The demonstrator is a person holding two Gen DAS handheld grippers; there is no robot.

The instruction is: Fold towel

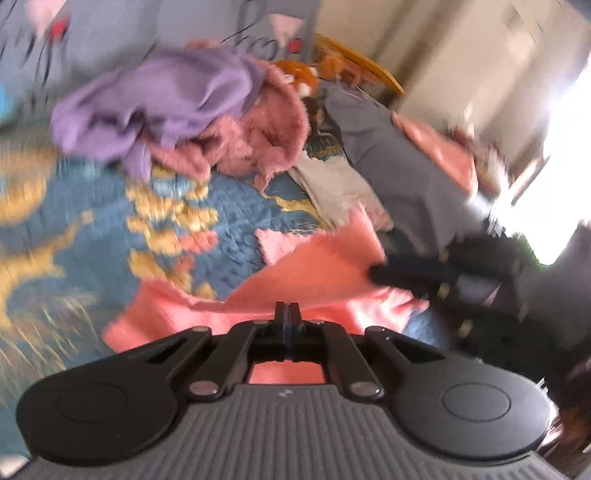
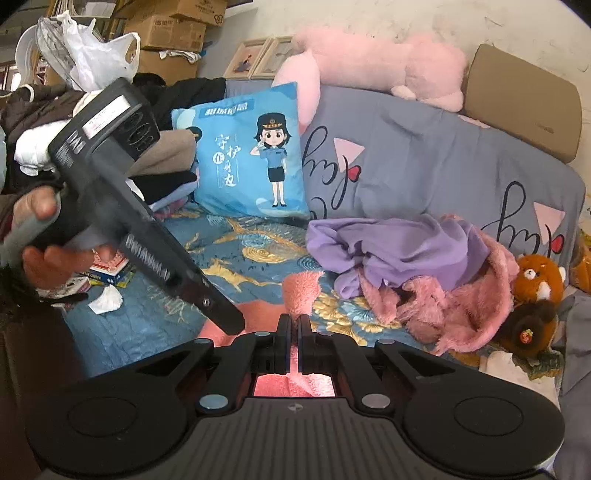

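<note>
Coral-pink terry, the towel (image 1: 325, 266) lies rumpled on the blue bedspread (image 1: 229, 221), directly under both tools. Left tool (image 1: 284, 314) and right tool (image 2: 294, 328) each have jaws together, pinching its near edge; its long axis runs left to right between them.

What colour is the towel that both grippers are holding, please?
Salmon pink towel, clearest in the left wrist view.

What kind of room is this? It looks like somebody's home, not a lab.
Most likely a lived-in bedroom at home. The work happens on a bed with a blue patterned quilt, a cartoon cushion and a pink plush toy sit by the wall, and cardboard boxes are stacked in the corner.
</note>
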